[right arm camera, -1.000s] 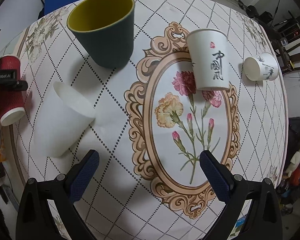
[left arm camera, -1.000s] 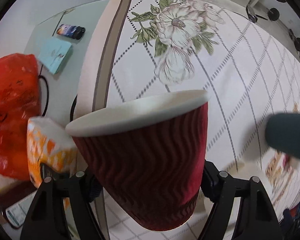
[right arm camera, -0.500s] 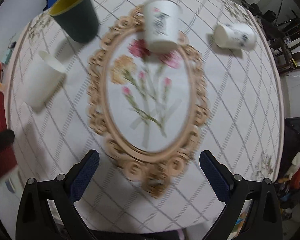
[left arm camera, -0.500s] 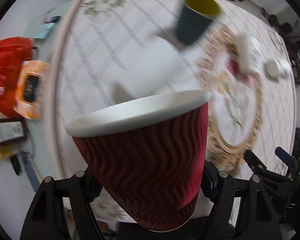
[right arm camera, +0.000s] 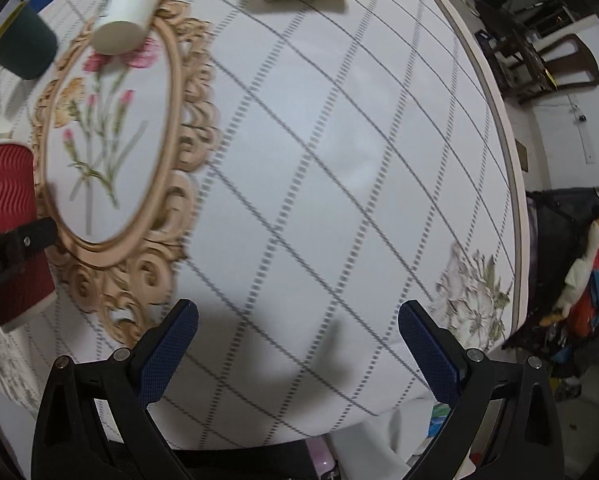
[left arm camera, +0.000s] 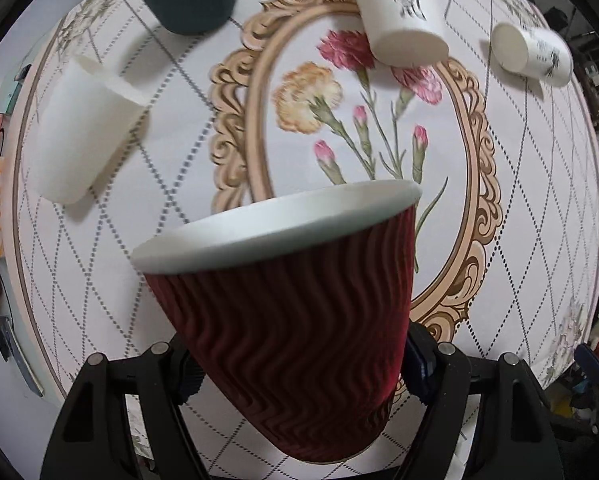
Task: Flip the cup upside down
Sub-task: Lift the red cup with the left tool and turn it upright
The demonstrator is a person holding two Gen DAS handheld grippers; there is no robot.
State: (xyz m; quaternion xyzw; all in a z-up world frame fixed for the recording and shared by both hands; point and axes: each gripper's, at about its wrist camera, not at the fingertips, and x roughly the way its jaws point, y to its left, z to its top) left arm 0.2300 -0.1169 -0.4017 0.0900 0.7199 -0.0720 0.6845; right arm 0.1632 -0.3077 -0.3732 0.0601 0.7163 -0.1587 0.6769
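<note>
Left hand-held gripper (left arm camera: 299, 364) is clamped on the red ripple cup (left arm camera: 287, 300), held off the table (left arm camera: 519, 200), mouth pointing forward toward it. Inversion appears underway; placement remains. Right hand-held gripper (right arm camera: 299, 344) stands open, empty.

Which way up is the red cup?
Mouth down. The red cup, clamped in the left tool, shows its white rim lowest in the right view, above the table.
</note>
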